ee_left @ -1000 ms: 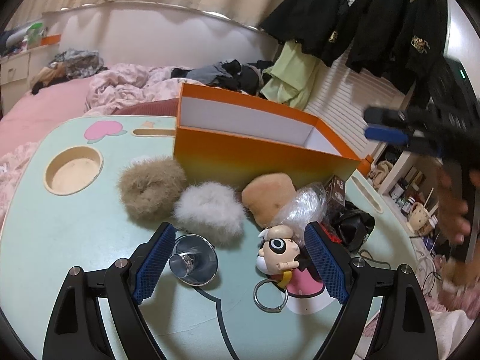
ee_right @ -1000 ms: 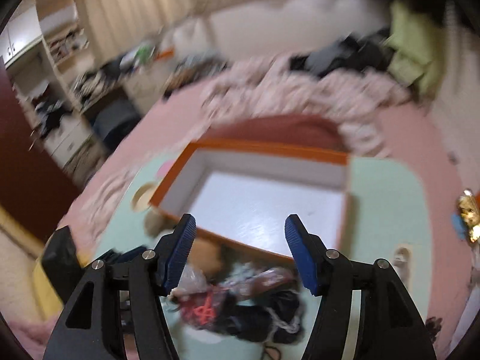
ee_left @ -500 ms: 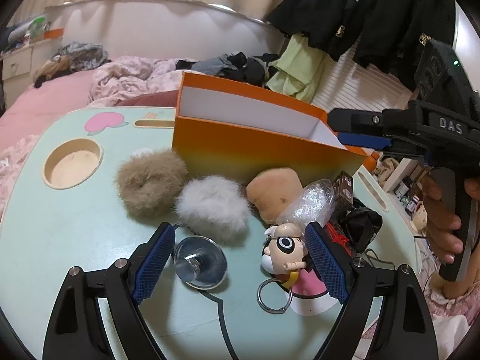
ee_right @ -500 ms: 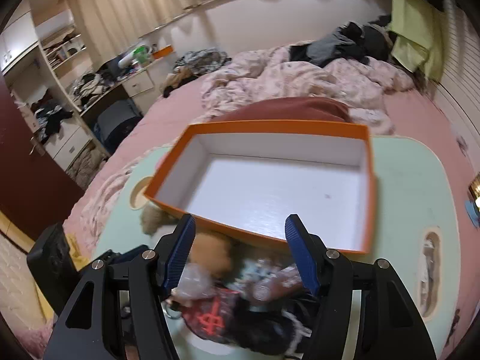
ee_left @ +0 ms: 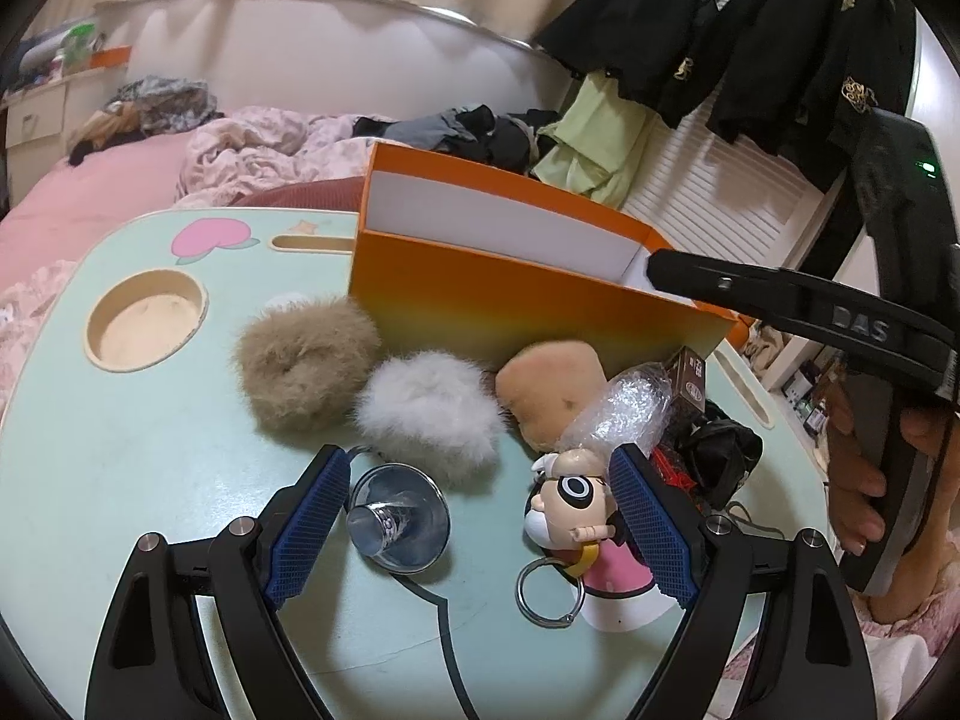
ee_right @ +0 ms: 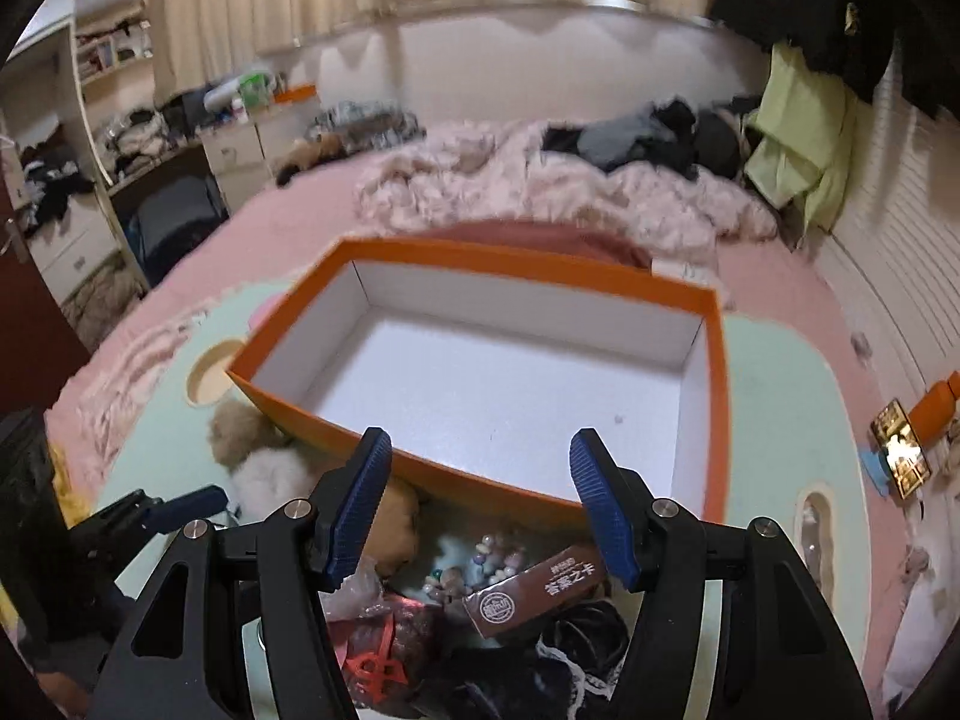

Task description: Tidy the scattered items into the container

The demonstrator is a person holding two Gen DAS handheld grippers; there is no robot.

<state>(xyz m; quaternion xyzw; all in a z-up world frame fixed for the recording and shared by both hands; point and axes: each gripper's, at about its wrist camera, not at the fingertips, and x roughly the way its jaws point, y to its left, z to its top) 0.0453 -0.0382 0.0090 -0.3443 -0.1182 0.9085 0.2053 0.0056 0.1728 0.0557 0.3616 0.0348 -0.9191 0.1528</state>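
While the left gripper hangs wide open and empty over the near table, a metal cup and a doll lie between its pads, untouched. Brown puff and white puff sit just beyond, against the box: light, soft, likely easy to pinch mid-body. Cup looks hard and slick; rim grip seems safer. Doll's lower half is hidden behind the right pad.

Right view: right gripper half open, holding nothing, above near clutter. Box empty. A small carton, stiff, lies below; beads and dark fabric beside it are blurred, partly hidden.
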